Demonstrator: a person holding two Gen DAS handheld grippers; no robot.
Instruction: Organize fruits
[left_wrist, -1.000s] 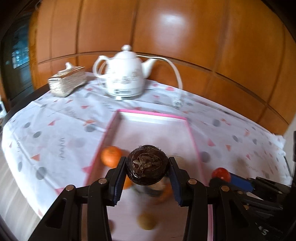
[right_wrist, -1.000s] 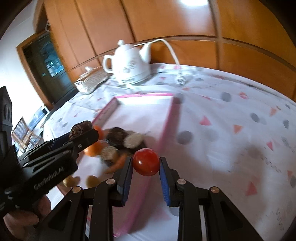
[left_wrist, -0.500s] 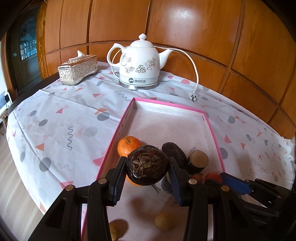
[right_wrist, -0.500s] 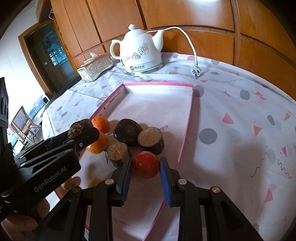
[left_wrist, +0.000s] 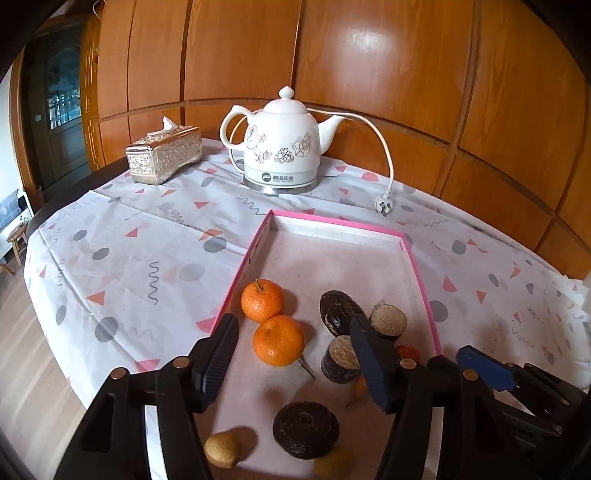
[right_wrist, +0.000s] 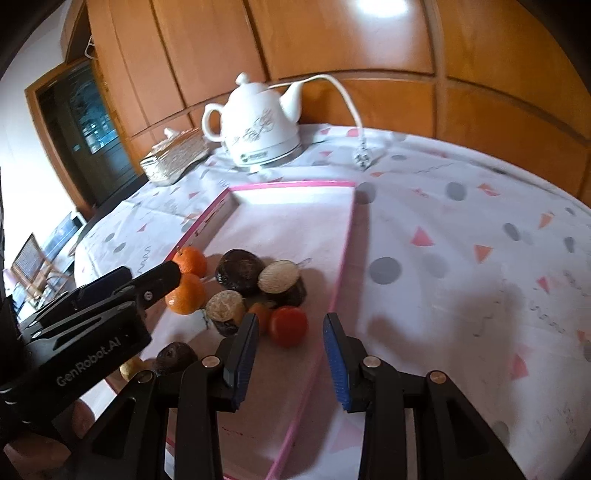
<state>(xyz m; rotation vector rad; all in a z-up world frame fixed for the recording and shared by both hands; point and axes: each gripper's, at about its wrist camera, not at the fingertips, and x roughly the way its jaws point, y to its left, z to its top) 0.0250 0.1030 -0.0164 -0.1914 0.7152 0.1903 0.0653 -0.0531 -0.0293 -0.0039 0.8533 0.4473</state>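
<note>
Left hand-held gripper (left_wrist: 293, 350): I see it spread wide, holding nothing.
Dark fruit (left_wrist: 306, 430): in the pink tray (left_wrist: 240, 271), just below it.
Right hand-held gripper (right_wrist: 290, 354): also agape, empty.
Tomato (right_wrist: 288, 326): just ahead, in the tray.

Bare far half of pink tray (left_wrist: 334, 220); fruit cluster (left_wrist: 345, 325) crowding the near half.

Left gripper (left_wrist: 293, 349) jaws spread wide, holding nothing, angled forward and down; right gripper (right_wrist: 290, 350) also wide apart and empty, sitting just beside the left on its right; bare hand (right_wrist: 40, 441) partly visible under the left gripper's body.
</note>
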